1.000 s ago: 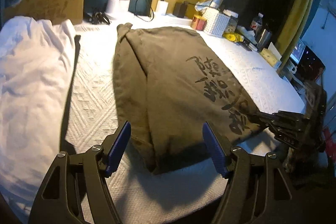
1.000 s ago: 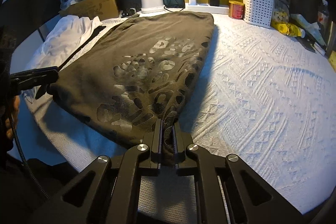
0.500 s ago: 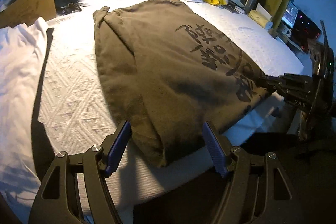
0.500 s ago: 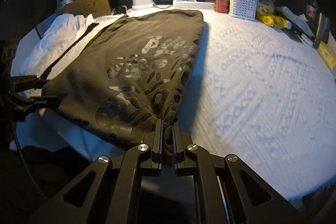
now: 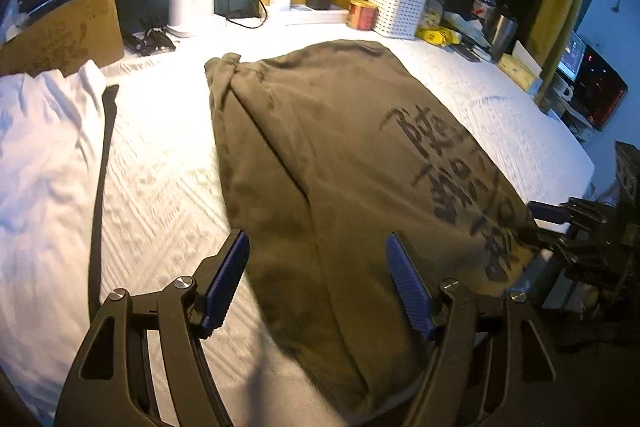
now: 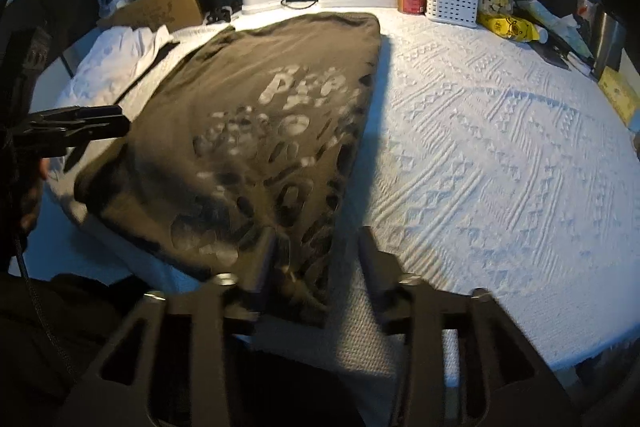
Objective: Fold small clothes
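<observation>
Since the earlier frame, the right claw (image 6: 316, 259) has let go of the olive shirt (image 5: 340, 163): its jaws, previously pinched on the near hem, are opening, with the hem corner lying loose between them, untouched by the pads. The left claw (image 5: 316, 279) remains spread wide over the shirt's near left corner, holding nothing. The shirt lies flat on the white textured bed cover (image 6: 500, 155), sides folded in, its hem along the near edge of the bed and its collar end toward the far edge. A white garment (image 5: 44, 147) lies at the left edge. Step in hand: release after pulling the shirt straight. Next move likely calls for both claws to pinch the near hem corners and carry them toward the far end.
</observation>
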A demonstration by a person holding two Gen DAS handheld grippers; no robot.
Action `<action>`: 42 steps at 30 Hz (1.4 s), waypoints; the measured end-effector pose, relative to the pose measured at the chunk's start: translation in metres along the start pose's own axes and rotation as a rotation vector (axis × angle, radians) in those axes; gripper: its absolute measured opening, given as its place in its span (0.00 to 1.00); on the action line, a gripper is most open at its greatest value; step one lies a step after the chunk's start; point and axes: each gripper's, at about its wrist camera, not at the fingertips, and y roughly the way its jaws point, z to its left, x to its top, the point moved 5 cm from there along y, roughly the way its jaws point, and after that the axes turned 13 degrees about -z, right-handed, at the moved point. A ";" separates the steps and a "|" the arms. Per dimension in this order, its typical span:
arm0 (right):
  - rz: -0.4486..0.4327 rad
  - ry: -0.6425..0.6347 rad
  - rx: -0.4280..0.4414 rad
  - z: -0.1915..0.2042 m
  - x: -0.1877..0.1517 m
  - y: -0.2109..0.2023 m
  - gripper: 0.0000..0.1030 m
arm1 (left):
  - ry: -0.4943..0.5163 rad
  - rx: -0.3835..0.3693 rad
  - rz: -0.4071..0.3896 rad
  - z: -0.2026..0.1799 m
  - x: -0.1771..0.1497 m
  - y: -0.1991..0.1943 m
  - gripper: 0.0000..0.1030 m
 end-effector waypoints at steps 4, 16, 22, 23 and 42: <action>-0.004 0.007 -0.003 -0.006 0.009 0.003 0.48 | -0.001 0.010 0.000 0.003 0.011 0.009 0.69; 0.009 0.017 -0.035 -0.030 0.031 0.028 0.49 | -0.008 0.027 0.013 0.010 0.034 0.035 0.69; 0.019 0.016 -0.040 -0.041 0.046 0.045 0.51 | -0.020 0.035 0.014 0.017 0.046 0.049 0.69; 0.021 0.012 -0.042 -0.042 0.048 0.048 0.57 | -0.023 0.037 0.013 0.020 0.049 0.052 0.69; 0.031 0.007 -0.042 -0.077 0.109 0.127 0.72 | -0.098 0.100 0.014 0.071 0.080 0.109 0.72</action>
